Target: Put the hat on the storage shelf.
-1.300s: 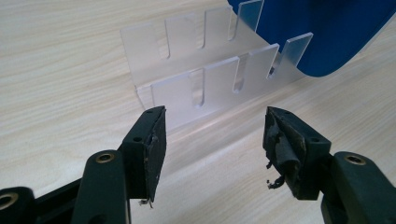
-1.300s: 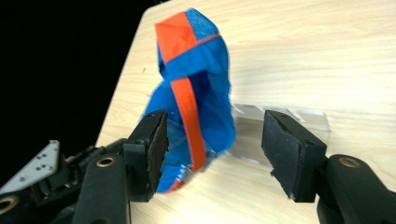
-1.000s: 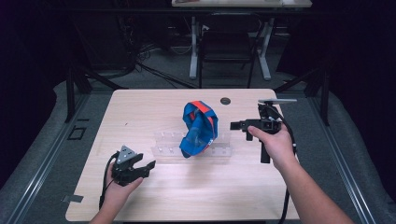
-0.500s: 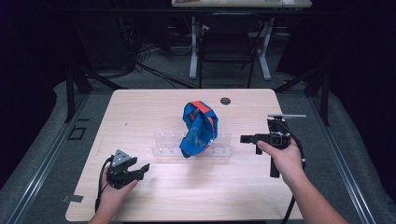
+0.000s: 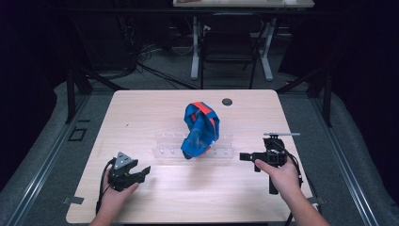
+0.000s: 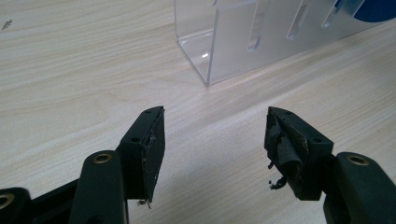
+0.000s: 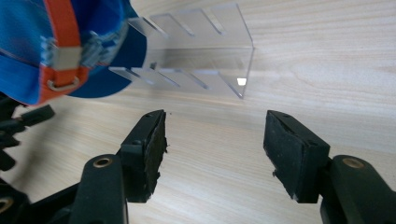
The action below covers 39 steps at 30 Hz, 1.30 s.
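- Risk from the high view: the blue cap (image 5: 200,129) with its orange strap stands propped in the clear acrylic rack (image 5: 194,147) at the middle of the tabletop (image 5: 141,113), leaning rather than seated flat. Your left gripper (image 5: 143,170) sits near the front left edge and your right gripper (image 5: 244,156) lies off the rack's right end, both apart from the cap. If you come in fast from either side, you may knock the light rack and topple the cap.
- Left gripper view: your fingers (image 6: 152,142) are spread wide with nothing between them, low over bare wood, and the rack's near corner (image 6: 205,65) lies just ahead. The right pad looks frayed, so I judge a thin fabric edge could slip out of it. Driving straight on would strike the acrylic wall, not the cap.
- Right gripper view: your fingers (image 7: 154,144) are likewise spread and empty, facing the rack end (image 7: 233,60), with the cap (image 7: 70,51) off to the upper left. Closing here would catch only air or the clear slats, which are hard to see; pulling on the strap buckle could drag the rack along.
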Motion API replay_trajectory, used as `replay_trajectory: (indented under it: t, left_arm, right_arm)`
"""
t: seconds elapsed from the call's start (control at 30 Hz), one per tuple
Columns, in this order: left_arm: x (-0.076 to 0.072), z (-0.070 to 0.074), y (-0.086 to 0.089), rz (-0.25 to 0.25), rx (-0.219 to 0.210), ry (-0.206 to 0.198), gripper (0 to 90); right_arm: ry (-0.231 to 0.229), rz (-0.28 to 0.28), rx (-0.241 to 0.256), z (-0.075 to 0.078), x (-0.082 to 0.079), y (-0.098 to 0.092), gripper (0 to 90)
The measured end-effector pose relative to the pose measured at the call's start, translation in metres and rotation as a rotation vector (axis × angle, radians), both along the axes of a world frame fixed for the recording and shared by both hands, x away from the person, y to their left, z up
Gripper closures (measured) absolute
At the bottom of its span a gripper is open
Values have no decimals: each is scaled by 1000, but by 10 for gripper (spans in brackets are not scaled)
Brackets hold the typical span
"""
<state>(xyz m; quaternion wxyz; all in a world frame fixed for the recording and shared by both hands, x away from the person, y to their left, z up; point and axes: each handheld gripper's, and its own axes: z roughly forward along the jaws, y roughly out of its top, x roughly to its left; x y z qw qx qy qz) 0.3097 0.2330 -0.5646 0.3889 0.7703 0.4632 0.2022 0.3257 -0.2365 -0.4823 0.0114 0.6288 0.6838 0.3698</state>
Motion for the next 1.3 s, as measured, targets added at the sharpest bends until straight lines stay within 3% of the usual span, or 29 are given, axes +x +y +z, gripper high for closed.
replay_trajectory:
  t: [0.27,0.67,0.87,1.0,1.13,1.2,1.3]
  left_arm:
    - [1,-1,2,4,-2,9,387]
    - [3,-3,4,14,-5,13,387]
    - [3,-3,6,15,-6,16,387]
    - [4,-4,8,19,-12,19,387]
    - [4,-4,8,23,-20,18,385]
    - [3,-3,7,22,-22,13,384]
    - [3,-3,5,12,-17,13,385]
  right_arm:
    - [-21,24,-34,-28,-10,0,390]
    - [-135,1,-21,-57,-30,-9,374]
    - [-194,-67,-37,-68,-40,-16,377]
    - [-224,-84,2,-70,-43,-22,373]
    - [-217,-80,35,-73,-46,-25,372]
    - [-211,-83,70,-75,-46,-26,372]
    - [-197,-105,162,-76,-46,-31,372]
